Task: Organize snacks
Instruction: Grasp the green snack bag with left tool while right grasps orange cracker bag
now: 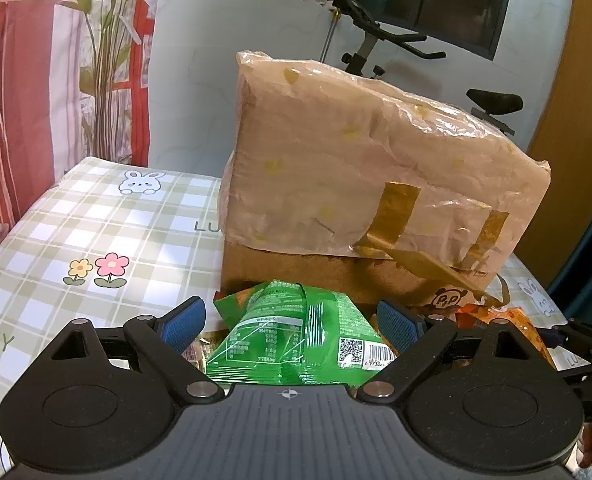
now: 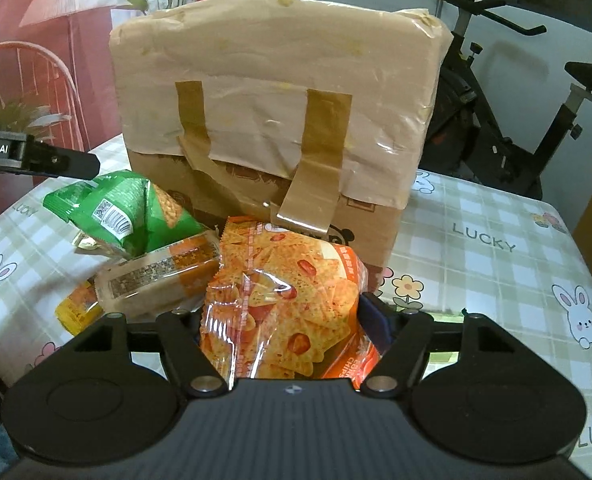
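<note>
Low over the table, left claw [image 1: 291, 326] gapes around green packet [image 1: 296, 340]; right claw [image 2: 291, 320] pinches orange chips bag [image 2: 287, 300].

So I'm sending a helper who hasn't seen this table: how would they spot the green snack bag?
Find the big taped cardboard box on the checked tablecloth. At its front left corner lies the green snack bag, beside an orange chips bag. It is the only green packet, with a white barcode label.

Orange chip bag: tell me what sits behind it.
Behind the orange chip bag stands the taped cardboard box. The bag covers the box's lower front, so that part is unseen.
</note>
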`<control>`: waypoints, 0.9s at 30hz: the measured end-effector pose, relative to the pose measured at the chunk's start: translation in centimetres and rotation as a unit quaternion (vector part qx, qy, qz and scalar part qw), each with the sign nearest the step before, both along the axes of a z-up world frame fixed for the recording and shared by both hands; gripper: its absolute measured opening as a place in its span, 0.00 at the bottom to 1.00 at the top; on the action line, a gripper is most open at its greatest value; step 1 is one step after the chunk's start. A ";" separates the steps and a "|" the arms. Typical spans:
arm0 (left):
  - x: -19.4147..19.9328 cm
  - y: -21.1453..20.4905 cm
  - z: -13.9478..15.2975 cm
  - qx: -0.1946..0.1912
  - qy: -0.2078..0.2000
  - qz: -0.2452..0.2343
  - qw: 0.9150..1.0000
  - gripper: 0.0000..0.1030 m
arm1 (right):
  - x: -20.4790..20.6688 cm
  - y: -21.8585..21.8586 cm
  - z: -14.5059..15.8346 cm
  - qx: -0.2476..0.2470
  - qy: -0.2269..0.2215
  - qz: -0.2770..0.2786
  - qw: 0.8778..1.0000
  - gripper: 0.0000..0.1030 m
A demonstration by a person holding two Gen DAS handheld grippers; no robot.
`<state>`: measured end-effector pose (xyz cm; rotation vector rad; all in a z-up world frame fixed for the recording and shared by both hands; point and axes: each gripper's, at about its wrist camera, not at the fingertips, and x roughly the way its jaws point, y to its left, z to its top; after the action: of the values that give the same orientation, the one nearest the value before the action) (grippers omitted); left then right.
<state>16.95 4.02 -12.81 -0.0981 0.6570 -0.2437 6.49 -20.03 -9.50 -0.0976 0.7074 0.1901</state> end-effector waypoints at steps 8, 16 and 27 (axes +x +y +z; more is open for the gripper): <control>0.2 -0.2 -0.4 0.005 0.005 -0.010 1.000 0.92 | 0.2 -0.5 -0.3 0.013 0.001 -0.010 1.000 0.69; 1.9 0.1 -0.8 -0.006 0.014 0.001 1.000 0.92 | 0.3 -0.6 -0.4 0.016 0.002 -0.011 1.000 0.69; 4.7 -1.2 -3.4 -0.026 0.075 -0.032 0.996 0.93 | 0.2 -0.5 -0.6 0.017 0.002 -0.012 1.000 0.69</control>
<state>21.68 2.79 -16.21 -0.1472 0.8050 -0.3185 6.73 -20.50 -10.06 -0.0562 0.7096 0.1802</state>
